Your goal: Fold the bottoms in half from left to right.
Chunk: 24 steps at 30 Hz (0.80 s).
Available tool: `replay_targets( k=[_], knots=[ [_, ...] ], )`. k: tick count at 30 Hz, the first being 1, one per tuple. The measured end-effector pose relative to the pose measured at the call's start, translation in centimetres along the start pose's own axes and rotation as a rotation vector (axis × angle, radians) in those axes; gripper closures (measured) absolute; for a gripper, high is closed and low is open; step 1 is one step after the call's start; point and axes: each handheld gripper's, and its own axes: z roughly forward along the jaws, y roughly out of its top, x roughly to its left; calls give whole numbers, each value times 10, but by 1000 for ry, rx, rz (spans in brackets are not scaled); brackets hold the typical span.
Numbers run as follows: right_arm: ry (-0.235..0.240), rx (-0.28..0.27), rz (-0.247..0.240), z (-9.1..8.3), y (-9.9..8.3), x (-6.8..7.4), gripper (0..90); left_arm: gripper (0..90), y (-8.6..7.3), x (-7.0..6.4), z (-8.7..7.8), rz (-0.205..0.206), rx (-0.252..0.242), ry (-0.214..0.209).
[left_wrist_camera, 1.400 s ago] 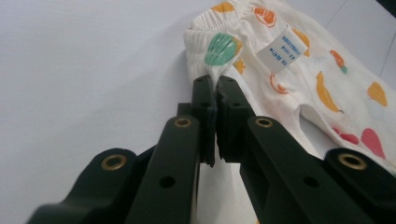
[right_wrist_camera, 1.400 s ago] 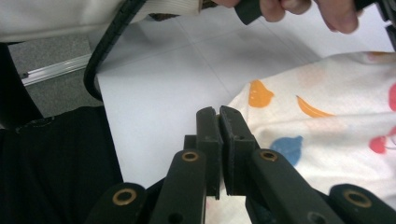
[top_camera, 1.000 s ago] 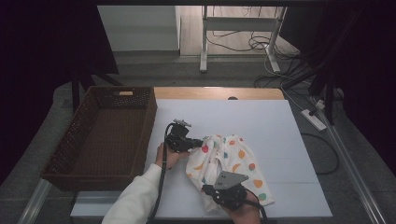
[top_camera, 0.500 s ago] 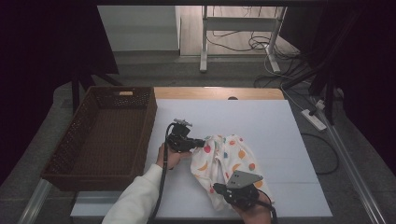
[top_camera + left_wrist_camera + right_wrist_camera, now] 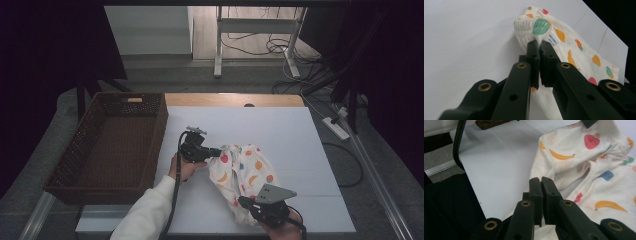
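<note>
Both grippers pinch a soft fruit-print garment (image 5: 241,175) lying rumpled on the white table (image 5: 280,130).

From above, the cream cloth sits at the middle of the matte tabletop, bunched and creased, dotted with orange, red and green fruit; the left gripper (image 5: 216,151) bites its upper left edge, the right gripper (image 5: 243,202) its near edge, and a dark woven basket (image 5: 112,142) stands well apart at the left. In the left gripper view, the black jaws are clamped on a ribbed, gathered hem beside a small sewn label (image 5: 553,39). In the right gripper view, the jaws are pressed together on a fold of the knit fabric printed with bananas.
</note>
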Motion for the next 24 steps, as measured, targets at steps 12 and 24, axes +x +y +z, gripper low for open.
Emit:
replay_targets(
  k=[12,24],
  knots=[
    [-39,-35,32,-20,-5,-8,866,862,5,-6,4,4,-2,-7],
    [-69,-36,63,-29,-12,-17,866,862,6,-8,4,3,-7,-8]
  ],
)
